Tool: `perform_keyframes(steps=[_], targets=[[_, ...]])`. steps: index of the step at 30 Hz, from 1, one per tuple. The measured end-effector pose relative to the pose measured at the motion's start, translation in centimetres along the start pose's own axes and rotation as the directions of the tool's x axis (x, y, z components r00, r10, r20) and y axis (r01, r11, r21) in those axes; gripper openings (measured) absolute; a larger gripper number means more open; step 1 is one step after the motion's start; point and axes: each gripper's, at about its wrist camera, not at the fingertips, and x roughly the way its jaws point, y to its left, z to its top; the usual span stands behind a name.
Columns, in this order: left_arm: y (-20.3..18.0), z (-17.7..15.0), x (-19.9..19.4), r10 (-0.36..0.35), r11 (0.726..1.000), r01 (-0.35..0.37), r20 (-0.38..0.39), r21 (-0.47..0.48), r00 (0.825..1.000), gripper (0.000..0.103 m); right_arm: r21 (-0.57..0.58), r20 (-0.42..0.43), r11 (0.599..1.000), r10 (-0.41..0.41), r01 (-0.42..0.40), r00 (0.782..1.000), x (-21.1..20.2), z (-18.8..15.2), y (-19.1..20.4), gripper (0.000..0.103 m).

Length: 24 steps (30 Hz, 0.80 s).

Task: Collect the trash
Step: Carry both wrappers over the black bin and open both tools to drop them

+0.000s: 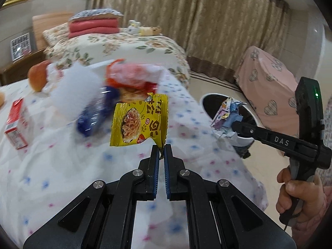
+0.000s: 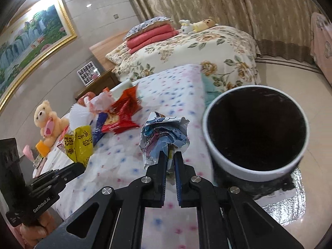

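My left gripper (image 1: 162, 147) is shut on the lower corner of a yellow snack packet (image 1: 139, 120), held up above the dotted bed sheet (image 1: 62, 166). The same yellow packet (image 2: 79, 145) shows at the left of the right wrist view. My right gripper (image 2: 171, 155) is shut on a crumpled blue-and-white wrapper (image 2: 164, 137), just left of the white bin (image 2: 228, 166) with its dark inside. In the left wrist view that crumpled wrapper (image 1: 225, 117) hangs at the bin's rim (image 1: 205, 99).
More litter lies on the sheet: a red wrapper (image 2: 122, 112), a blue packet (image 1: 93, 118), white crumpled plastic (image 1: 70, 91) and a red-and-white carton (image 1: 16, 124). A teddy bear (image 2: 48, 122) sits at the left. A flowered bed (image 2: 197, 49) stands behind. The floor is tiled.
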Motion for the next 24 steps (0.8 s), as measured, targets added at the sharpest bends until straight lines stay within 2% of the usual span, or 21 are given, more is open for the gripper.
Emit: perform_keyframes(steps=[11,24], targets=[[-5.2,1.8,3.0,-0.078,0.99,0.083,-0.049,0.113,0.996,0.004,0.073,0.039,0.995,-0.075,0.072,0.996,-2.4,0.6,-4.7,0.007],[-9.3,4.3,6.1,-0.129,0.975,0.141,-0.079,0.174,0.989,0.004,0.124,0.045,0.984,-0.132,0.126,0.99,-2.7,2.2,-9.0,0.008]])
